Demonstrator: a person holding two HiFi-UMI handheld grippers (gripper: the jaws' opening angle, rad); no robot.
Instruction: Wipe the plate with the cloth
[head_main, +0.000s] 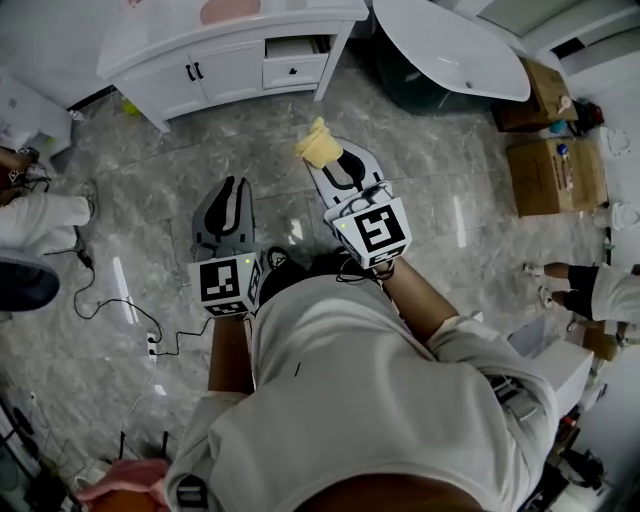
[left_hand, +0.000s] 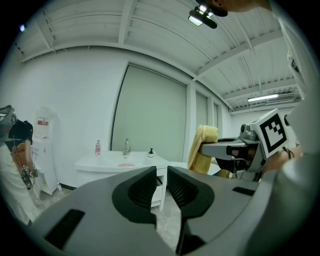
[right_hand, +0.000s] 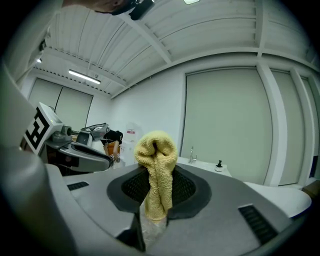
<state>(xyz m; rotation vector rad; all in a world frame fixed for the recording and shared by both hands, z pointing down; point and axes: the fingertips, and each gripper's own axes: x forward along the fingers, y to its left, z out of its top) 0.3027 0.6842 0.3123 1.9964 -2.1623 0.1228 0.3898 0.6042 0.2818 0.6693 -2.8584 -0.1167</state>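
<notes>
Cloth (head_main: 320, 145) pinched in right gripper (head_main: 338, 168), level beside left gripper (head_main: 233, 192).

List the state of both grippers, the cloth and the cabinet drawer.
left gripper: jaws a narrow gap apart, nothing between them.
right gripper: shut on the cloth.
cloth: bunched, sticking up out of the jaws.
cabinet drawer: looks pulled partly out.
</notes>
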